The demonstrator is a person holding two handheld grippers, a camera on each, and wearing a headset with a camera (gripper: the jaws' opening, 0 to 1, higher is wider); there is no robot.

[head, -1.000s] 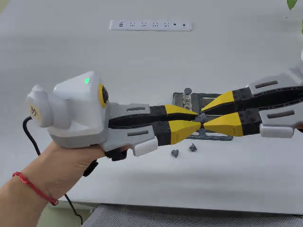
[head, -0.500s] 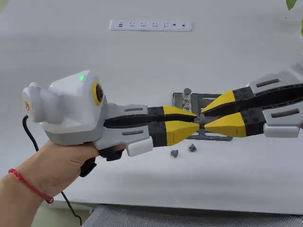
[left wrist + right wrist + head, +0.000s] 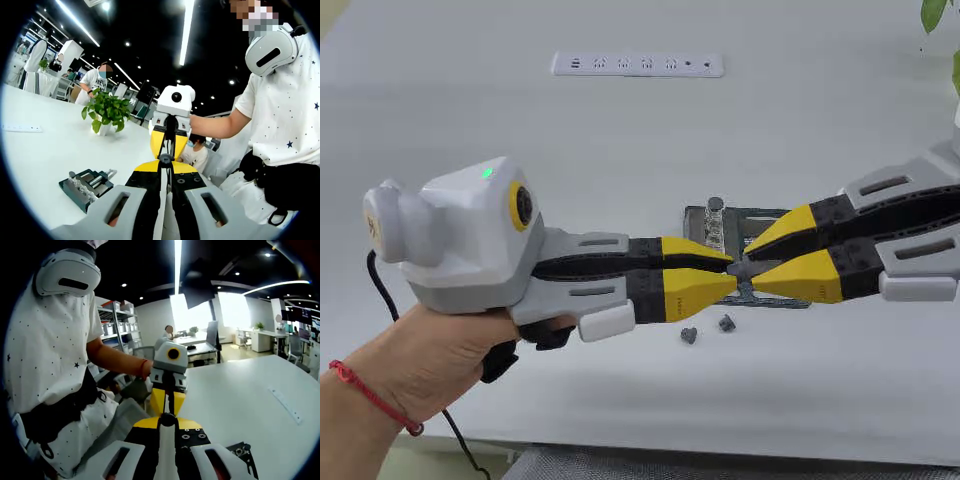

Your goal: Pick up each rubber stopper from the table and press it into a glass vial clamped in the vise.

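**Stopper pinched tip to tip above the vise**

Head view. Left gripper (image 3: 732, 268) in a hand (image 3: 440, 350) from the left, right gripper (image 3: 750, 268) from the right, nose to nose in the air just over the vise (image 3: 765, 215). Both pairs of jaws drawn in to a point and meeting on one grey stopper (image 3: 741, 268). Looks like a hand-over or a re-grip, likely to turn the plug the right way round for pressing. Cannot tell the true bearer of the load. Vise toward the right side of the table (image 3: 520, 150), about midway between far and near edges, with vials (image 3: 715, 228) upright in it and one already capped in grey. Two loose stoppers (image 3: 689, 335) between vise and near edge, handy for later turns. Power strip (image 3: 638, 64) along the far edge, well apart from the work.

Left gripper view. Own jaws up from the bottom, closed to a slit, with the stopper right at their tips. Right gripper dead ahead, pointing back. Vise low on the left with jaws and vials clear of both tools, so no pressing begun. Plant (image 3: 106, 111) further back on the table.

Right gripper view. Same meeting from the other side: own jaws closed to a slit, the dark stopper at the tips, the left gripper square behind it. Vise at the lower right.
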